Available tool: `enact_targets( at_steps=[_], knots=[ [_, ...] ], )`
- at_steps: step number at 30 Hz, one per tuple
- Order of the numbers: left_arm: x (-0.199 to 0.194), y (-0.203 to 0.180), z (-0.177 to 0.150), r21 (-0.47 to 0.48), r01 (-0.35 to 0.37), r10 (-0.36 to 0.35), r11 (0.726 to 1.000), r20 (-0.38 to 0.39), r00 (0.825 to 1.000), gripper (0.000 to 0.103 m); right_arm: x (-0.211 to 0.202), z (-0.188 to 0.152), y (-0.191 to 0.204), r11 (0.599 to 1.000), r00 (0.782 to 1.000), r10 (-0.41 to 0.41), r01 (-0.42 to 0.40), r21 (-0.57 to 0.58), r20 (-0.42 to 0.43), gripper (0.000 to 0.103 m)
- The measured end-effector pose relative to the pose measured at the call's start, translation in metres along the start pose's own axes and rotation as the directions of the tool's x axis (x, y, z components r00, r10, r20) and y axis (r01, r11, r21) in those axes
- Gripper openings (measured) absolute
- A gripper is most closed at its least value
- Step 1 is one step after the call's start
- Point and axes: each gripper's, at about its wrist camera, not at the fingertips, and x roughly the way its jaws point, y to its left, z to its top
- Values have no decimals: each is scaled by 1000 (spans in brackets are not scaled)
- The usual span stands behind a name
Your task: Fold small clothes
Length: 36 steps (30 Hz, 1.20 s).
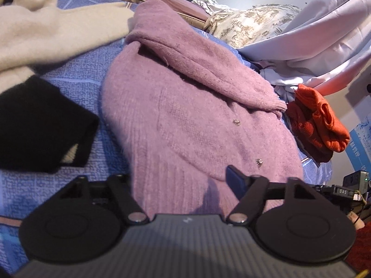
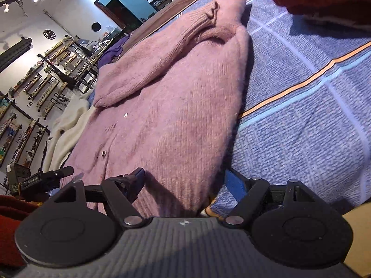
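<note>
A purple knit cardigan with small metal buttons lies flat on a blue bedspread, one sleeve folded across its chest. My left gripper is at the ribbed hem. The hem lies between its jaws, which stand apart; the blue pad of one finger rests on top of the knit and the other finger is partly hidden by it. In the right wrist view my right gripper straddles the hem corner of the cardigan, one finger on the knit, the other finger over the bedspread. Neither gripper pinches the cloth.
A cream sweater and a black garment lie left of the cardigan. An orange-red knit sits at its right, with a patterned pillow and pale sheets behind. Wall shelves stand beyond the bed.
</note>
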Motion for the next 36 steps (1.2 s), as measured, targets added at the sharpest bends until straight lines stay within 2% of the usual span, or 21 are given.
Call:
enact_targets(
  at_steps=[1,3,5,6,9,14,17,20,23,27,32,36],
  knots=[
    [5,-1,0,-11,22,-22,1000,-16,1000,33,3,-2,1,1000,1000,11,-11,4,1,103],
    [17,-4,1,-18,30,-31,999,-43,999,25,6,-5,4,1000,1000,30,-30,8,-1,103],
    [22,-7,2,-14,19,-20,1000,-35,999,23,10,-5,9,999,998,48,-48,7,-33,70],
    [22,-7,2,-21,22,-23,1000,-28,999,23,11,-5,10,998,998,53,-52,18,-45,48],
    [19,0,0,-60,46,-47,997,-22,999,21,6,-7,1,995,997,63,-59,76,-39,41],
    [6,5,7,-110,89,-90,990,-3,996,19,-12,-7,-5,986,992,123,-123,115,10,35],
    [4,-7,33,-62,133,-133,989,9,991,19,-25,10,2,972,980,189,-195,129,58,34],
    [8,-25,76,17,153,-153,988,38,987,19,-33,42,20,973,972,215,-221,66,92,34],
    [22,-39,127,90,102,-110,991,91,990,18,-31,82,33,968,959,245,-250,15,140,33],
    [55,-51,194,145,57,-77,988,134,988,18,-11,139,33,966,948,244,-256,36,203,32],
    [104,-62,268,168,-20,-5,986,145,989,18,27,208,30,972,951,192,-218,86,243,32],
    [148,-58,303,119,-90,80,989,89,993,19,56,251,24,990,972,76,-100,98,223,32]
  ],
)
